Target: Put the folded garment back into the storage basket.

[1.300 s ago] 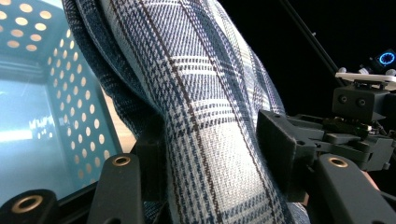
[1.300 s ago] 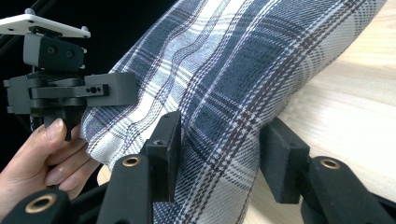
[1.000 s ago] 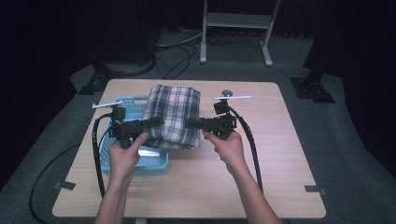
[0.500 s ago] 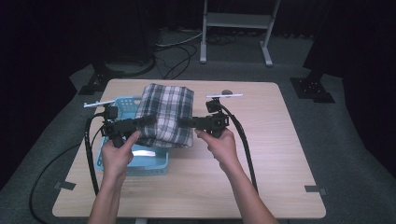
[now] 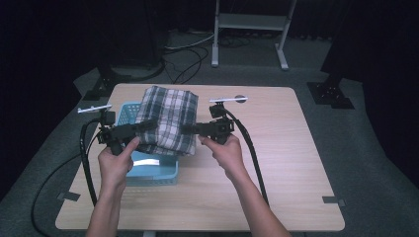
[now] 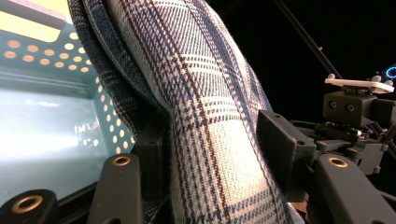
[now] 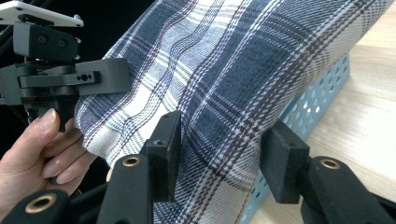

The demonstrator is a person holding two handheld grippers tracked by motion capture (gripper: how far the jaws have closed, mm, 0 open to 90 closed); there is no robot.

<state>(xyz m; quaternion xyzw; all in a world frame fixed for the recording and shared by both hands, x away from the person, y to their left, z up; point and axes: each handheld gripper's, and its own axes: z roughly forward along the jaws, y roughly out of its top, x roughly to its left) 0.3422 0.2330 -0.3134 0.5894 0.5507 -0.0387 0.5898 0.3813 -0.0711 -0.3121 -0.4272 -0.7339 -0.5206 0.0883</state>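
Note:
A folded blue-and-white plaid cloth (image 5: pixel 168 118) hangs above a light blue perforated basket (image 5: pixel 148 172) on the left half of the table. My left gripper (image 5: pixel 146 127) is shut on the cloth's left edge and my right gripper (image 5: pixel 185 129) on its right edge. In the left gripper view the plaid cloth (image 6: pixel 210 121) is pressed between the two black jaws, with the basket's wall (image 6: pixel 51 65) behind and below. In the right gripper view the cloth (image 7: pixel 233 79) bulges between the jaws, the basket (image 7: pixel 317 93) lies under it, and the left gripper (image 7: pixel 123 74) grips its far edge.
The wooden table (image 5: pixel 281 163) has bare surface to the right of and in front of the basket. A small dark round mark (image 5: pixel 240 98) sits near the far edge. Cables (image 5: pixel 86 163) trail off the table's left side. A metal stand (image 5: pixel 249 29) is on the floor behind.
Both grippers have carried the cloth to the left, so it now hangs over the basket's far part. The jaws kept their hold.

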